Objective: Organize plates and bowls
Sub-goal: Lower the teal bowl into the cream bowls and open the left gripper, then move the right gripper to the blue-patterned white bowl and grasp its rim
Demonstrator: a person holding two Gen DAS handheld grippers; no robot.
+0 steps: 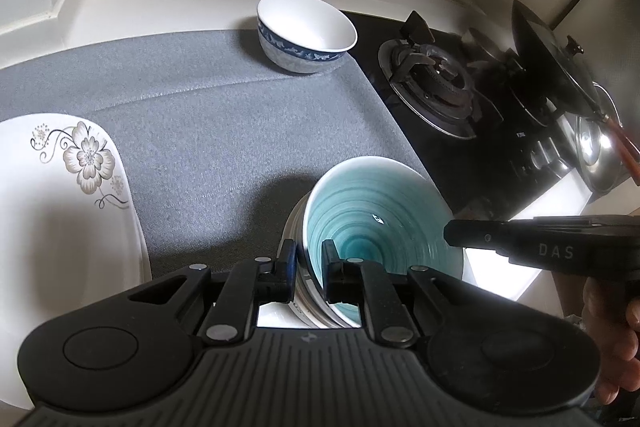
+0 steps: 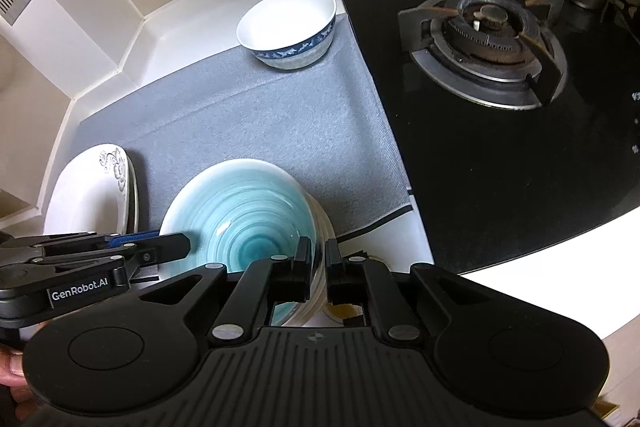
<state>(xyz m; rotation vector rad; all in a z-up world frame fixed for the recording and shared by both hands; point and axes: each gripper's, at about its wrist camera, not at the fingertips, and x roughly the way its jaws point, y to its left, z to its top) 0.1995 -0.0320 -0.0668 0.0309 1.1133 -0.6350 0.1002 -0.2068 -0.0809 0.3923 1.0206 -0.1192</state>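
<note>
Both tongs pinch the rim of the teal bowl (image 1: 380, 223) from opposite sides: left tongs (image 1: 309, 267) and right tongs (image 2: 318, 267), each nearly closed on it. The bowl sits near the front edge of the worktop (image 2: 192, 39), on a grey mat (image 1: 224, 115), beside the black hob (image 2: 500, 155). A blue-banded bowl (image 1: 304, 35) stands at the back edge and a flowered plate (image 1: 60, 195) at the left edge.

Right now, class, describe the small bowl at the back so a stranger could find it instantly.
Start at the black gas hob and look to the grey mat beside it. At the mat's far corner stands the small bowl, alone and upright. Unlike the teal bowl, it is white inside with a blue patterned band outside.
</note>
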